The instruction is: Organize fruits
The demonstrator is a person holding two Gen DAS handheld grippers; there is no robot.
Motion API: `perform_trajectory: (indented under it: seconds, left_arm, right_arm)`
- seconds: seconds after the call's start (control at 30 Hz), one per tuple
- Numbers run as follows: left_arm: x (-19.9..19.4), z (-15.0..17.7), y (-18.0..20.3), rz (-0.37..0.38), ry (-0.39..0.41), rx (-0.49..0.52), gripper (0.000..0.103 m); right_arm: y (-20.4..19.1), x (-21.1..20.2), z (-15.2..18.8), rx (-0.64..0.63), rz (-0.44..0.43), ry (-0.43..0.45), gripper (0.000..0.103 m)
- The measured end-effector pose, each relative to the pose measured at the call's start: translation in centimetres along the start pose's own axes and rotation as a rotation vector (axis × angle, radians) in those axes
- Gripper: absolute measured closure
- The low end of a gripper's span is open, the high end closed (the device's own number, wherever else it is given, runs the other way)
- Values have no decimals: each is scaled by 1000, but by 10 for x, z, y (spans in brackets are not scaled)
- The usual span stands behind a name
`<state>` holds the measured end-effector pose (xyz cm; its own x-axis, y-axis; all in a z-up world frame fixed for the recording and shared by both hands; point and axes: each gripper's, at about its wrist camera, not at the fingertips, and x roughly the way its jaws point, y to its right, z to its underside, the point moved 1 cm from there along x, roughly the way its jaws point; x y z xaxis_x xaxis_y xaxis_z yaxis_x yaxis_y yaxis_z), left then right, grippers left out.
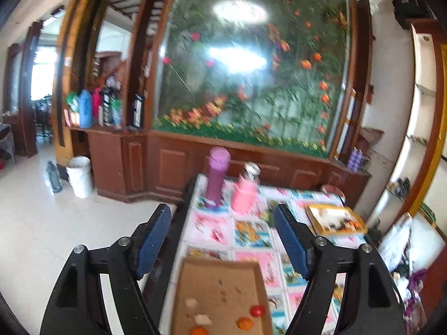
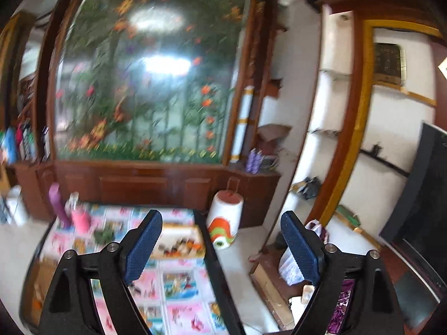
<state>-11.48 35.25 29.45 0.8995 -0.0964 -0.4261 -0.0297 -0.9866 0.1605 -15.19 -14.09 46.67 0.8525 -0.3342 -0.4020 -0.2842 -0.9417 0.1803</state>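
Several small fruits (image 1: 245, 322) are seen lying in a cardboard tray (image 1: 223, 276) on the patterned table (image 1: 251, 234); the left gripper (image 1: 223, 240) and right gripper (image 2: 220, 248) are held spread, empty.

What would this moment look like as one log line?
left claw: open, empty | right claw: open, empty | fruits: in cardboard tray

Bench (image 1: 251, 240): stands before the cabinet wall (image 1: 173, 164), floor (image 1: 33, 223) to its left.
Cardboard tray (image 1: 218, 287): near end of the bench, left side.
Fruits (image 1: 244, 323): in the tray, at its near end.
Two bottles (image 1: 216, 178): far left corner of the bench, side by side.
Box (image 1: 336, 219): right side of the bench, farther than the tray.
Bucket (image 1: 79, 176): on the floor, far left, against the cabinet wall.
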Motion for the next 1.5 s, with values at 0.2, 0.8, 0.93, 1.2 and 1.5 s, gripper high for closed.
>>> perform_trajectory:
  seconds: [0.2,0.8,0.93,1.2,1.5]
  left_arm:
    - [82,65,63,137,-207,6,27]
    - [272,183,201,204,-570,31,37]
    - [303,182,223,204,-585,66,38]
    - [336,202,239,176,-650,119,41]
    - [324,202,247,212,-653,110,74]
  right_arm:
    - [-70,103,158,-134,-161,-199,13]
    - [-219,289,338,-23,-693,-520,51]
    - [-228,293,342,-19,-722,-525,51]
    - [-225,298,342,12,-730,-516,51]
    - [-228,290,343,-19,-694,-503,57]
